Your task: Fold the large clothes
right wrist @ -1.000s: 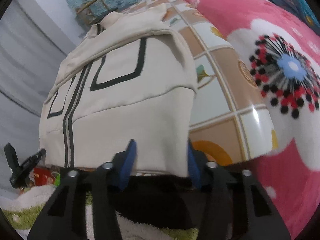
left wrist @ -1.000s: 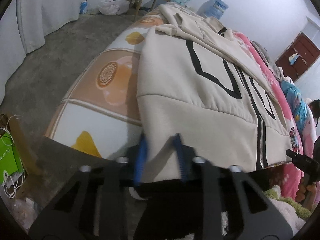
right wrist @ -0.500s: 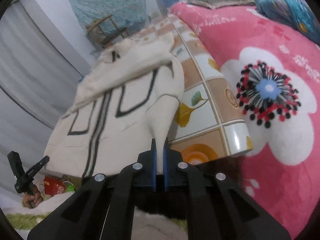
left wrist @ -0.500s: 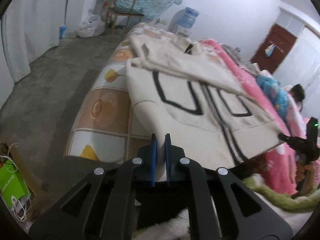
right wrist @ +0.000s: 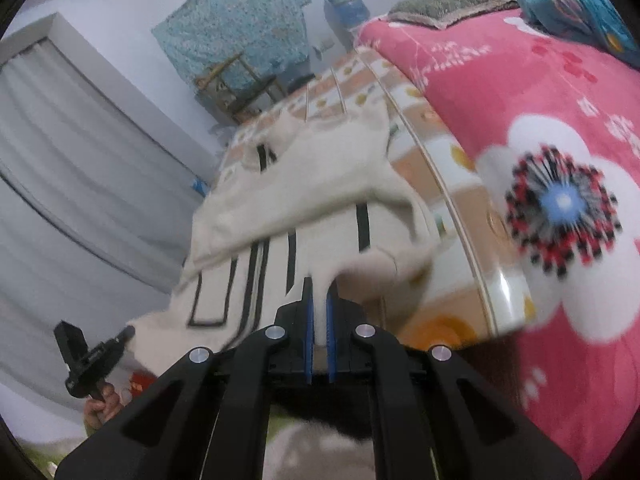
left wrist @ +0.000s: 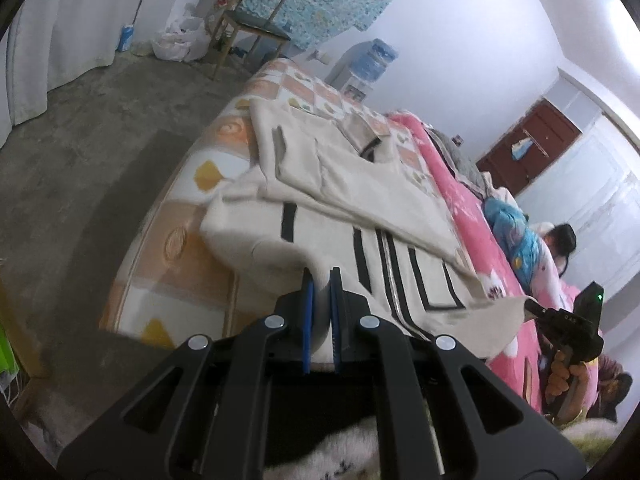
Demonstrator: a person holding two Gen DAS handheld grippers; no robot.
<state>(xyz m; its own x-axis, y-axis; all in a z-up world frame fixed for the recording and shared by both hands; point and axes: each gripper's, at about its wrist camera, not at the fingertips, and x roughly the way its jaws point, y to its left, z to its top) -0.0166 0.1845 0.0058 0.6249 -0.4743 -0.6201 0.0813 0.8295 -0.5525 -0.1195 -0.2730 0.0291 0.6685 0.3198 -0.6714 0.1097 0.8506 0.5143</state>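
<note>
Bedroom setting: a bed (left wrist: 180,264) covered by a tiled-pattern sheet serves as the work surface, with a pink floral blanket (right wrist: 560,160) along one side and a bare concrete floor (left wrist: 80,184) on the other.

Left gripper (left wrist: 320,280): jaws pressed nearly together, pinching the hem of the cream jacket (left wrist: 360,200) at one bottom corner. Right gripper (right wrist: 318,292): jaws likewise pressed together on the hem at the opposite bottom corner. In each wrist view the other gripper appears at the frame edge, with cloth running to its tips.

Garment position: the hem is raised clear of the bed edge between the two grippers; the upper body, with sleeves folded across it, rests on the sheet. Black outline stripes (left wrist: 360,256) and a central zip mark the front.

Handling judgement:
- Material appears to be thick fleece: soft, limp, moderately heavy for clothing. It sags between the hold points.
- Not fragile; surface looks non-slippery, so a pinch on the doubled hem band should hold.
- Recommended hold: the two hem corners, as taken, kept level and apart so the span stays taut.
- Hazard: uneven lift may skew the fold or disturb the sleeves.

Beyond the bed: a wooden chair (left wrist: 248,32) and a water dispenser (left wrist: 368,60).
</note>
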